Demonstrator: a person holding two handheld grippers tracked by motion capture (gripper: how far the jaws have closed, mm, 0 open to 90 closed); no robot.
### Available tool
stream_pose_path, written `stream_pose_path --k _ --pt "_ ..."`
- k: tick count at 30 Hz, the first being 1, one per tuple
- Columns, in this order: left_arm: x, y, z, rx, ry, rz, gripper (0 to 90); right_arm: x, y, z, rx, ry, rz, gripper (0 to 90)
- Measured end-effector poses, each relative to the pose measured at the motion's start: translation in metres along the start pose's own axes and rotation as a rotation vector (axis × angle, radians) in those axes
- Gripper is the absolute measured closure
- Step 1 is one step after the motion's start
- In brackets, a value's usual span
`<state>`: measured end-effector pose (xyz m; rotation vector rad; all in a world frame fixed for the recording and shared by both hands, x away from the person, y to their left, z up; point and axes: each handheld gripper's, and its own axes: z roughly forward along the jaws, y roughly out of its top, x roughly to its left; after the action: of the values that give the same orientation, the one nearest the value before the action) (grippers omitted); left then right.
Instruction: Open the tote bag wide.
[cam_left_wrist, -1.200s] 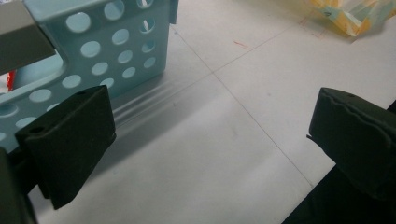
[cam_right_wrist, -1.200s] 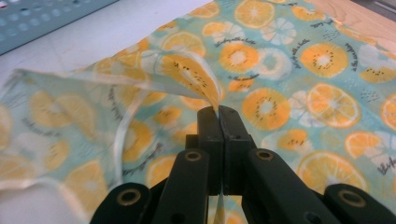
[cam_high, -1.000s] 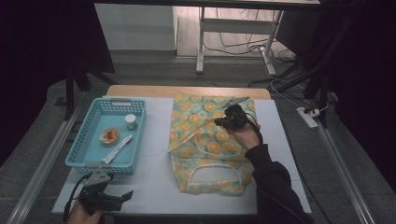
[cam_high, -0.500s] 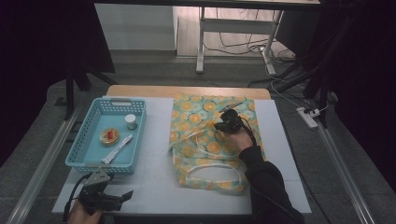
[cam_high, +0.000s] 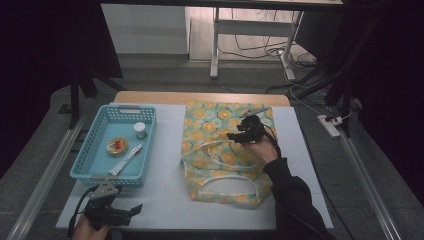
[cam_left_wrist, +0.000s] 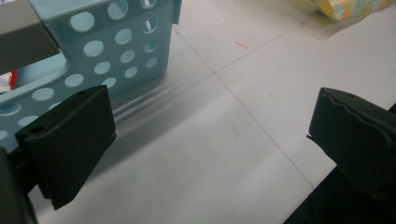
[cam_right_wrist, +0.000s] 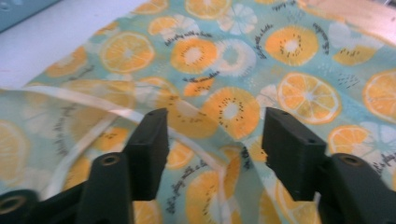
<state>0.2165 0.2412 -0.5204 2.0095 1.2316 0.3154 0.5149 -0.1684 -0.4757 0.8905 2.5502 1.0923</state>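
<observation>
High view: a fruit-print tote bag (cam_high: 225, 150) lies flat on the white table (cam_high: 165, 200), its cream handles (cam_high: 227, 180) looping across the cloth at the near end. The right gripper (cam_high: 239, 135) sits over the middle of the bag, pointing toward the left of the picture. Its jaws have just been opening; in the right gripper view they stand apart just above the printed cloth (cam_right_wrist: 299, 93), with a cream handle strap (cam_right_wrist: 93, 105) running under and between them, and neither pad presses on anything. The left gripper (cam_high: 131, 210) rests low at the near left corner of the table, just in front of the blue perforated basket (cam_high: 95, 172). In the left gripper view its jaws are spread wide over bare tabletop, holding nothing.
</observation>
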Motion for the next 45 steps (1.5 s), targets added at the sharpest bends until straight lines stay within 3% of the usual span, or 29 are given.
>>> stream_pose_path --k 7,9,12,19,30,31,35,36,37,38,45 --pt "0.0 0.0 0.0 0.001 0.003 0.001 0.6 0.019 -0.006 -0.016 0.003 0.034 -0.05 16.3" --pt "0.0 0.0 0.0 0.002 0.003 0.002 0.6 0.028 -0.013 -0.02 0.014 0.052 -0.057 9.0" --pt "0.0 0.0 0.0 0.002 0.002 0.001 0.7 0.035 -0.022 -0.02 0.041 0.076 -0.058 4.8" --pt "0.0 0.0 0.0 0.002 0.002 0.0 0.6 0.047 -0.04 -0.019 0.094 0.101 -0.089 3.1" --pt "0.0 0.0 0.0 -0.001 0.0 0.004 0.6 0.046 -0.066 -0.004 0.191 0.054 -0.132 5.7" --pt "0.0 0.0 0.0 -0.001 0.0 0.005 0.7 0.046 -0.069 -0.002 0.2 0.038 -0.151 7.5" --pt "-0.001 0.0 0.0 0.0 0.002 0.005 0.7 0.048 -0.069 -0.006 0.194 0.064 -0.168 22.0" --pt "-0.001 0.0 0.0 0.0 0.002 0.005 0.7 0.048 -0.069 -0.006 0.194 0.064 -0.168 22.0" --pt "-0.001 0.0 0.0 0.001 0.003 0.005 0.7 0.048 -0.068 -0.007 0.196 0.067 -0.177 30.3" --pt "-0.001 0.0 0.0 0.001 0.003 0.006 0.8 0.048 -0.067 -0.01 0.194 0.082 -0.189 46.3" --pt "-0.001 0.0 0.0 0.002 0.004 0.009 0.8 0.049 -0.069 -0.015 0.189 0.108 -0.2 81.6"
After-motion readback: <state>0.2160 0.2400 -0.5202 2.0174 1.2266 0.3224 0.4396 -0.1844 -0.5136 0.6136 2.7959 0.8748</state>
